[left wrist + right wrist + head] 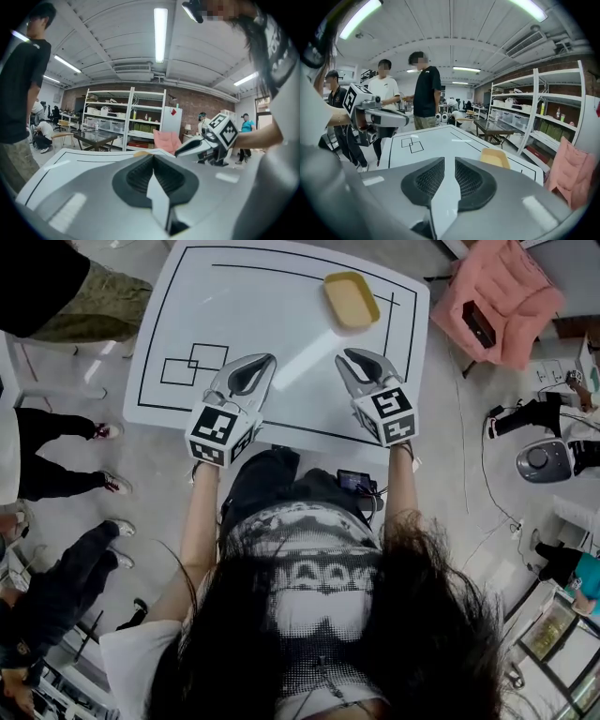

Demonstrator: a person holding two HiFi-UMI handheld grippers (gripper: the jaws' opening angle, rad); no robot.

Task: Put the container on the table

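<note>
White bench [281, 324] marked with black lines fills the middle of a workshop floor, with onlookers standing off to one side. The shallow yellow rectangular plastic container [352, 300] sits flat on the bench near its far right corner, inside the outer line and close to the edge, well apart from both tools. So the placing looks done.

The main risk, as I judge it, lies in that corner spot. A sweep of the right hand-held gripper [349, 354] back toward the container could nudge it over the edge. A passer-by brushing the bench could do the same.

Both forearms reach forward from the person's body, side by side over the near edge of the bench, tools pointing across it and tipped slightly down. The right one's jaws stand a narrow slit apart with nothing between them. The left hand-held gripper [265, 360] has its pads [140, 176] closed together at the tip, empty too.
</note>
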